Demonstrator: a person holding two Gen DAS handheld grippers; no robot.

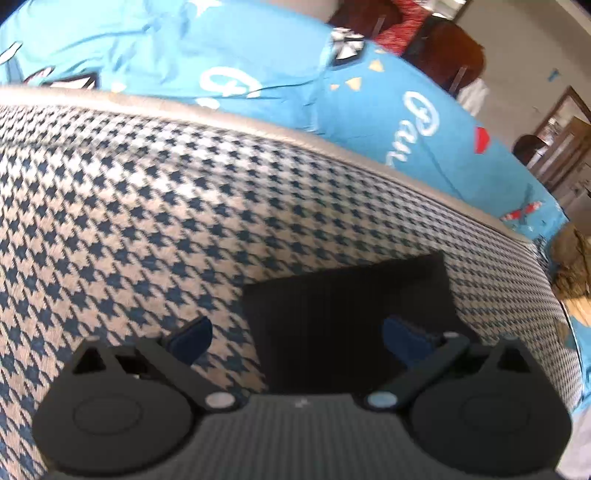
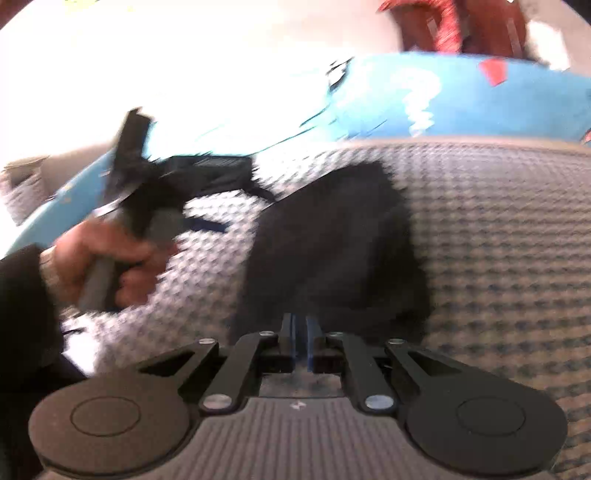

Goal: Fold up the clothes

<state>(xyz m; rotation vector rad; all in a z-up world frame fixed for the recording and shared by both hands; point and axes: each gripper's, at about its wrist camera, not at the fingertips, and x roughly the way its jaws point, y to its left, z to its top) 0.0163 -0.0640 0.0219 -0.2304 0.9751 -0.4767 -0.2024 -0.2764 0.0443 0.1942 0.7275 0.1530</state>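
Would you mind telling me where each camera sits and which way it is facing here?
Left wrist: on the left gripper, jaws open, looking along its fingers over the houndstooth garment and black patch toward the blue sheet.
Right wrist: on the right gripper, jaws closed, facing the same patch; the left hand shows.
Shared: garment, patch, sheet.

Garment [image 1: 147, 206]: houndstooth, dark navy on beige-white, with a plain grey-beige edge band [image 1: 229, 118]. Patch [image 1: 347, 317] on it: solid black. Sheet [image 1: 266, 55] under it: bright turquoise, with white script lettering, small yellow triangles, a red shape, a black-and-white motif. Left gripper [image 1: 297, 338]: black body, dark blue pads [image 1: 192, 338]. Right gripper [image 2: 301, 341]: black, blue pads, grey ribbed base. Sleeve [image 2: 22, 295]: black. Background cloth [image 1: 399, 22]: red, speckled.
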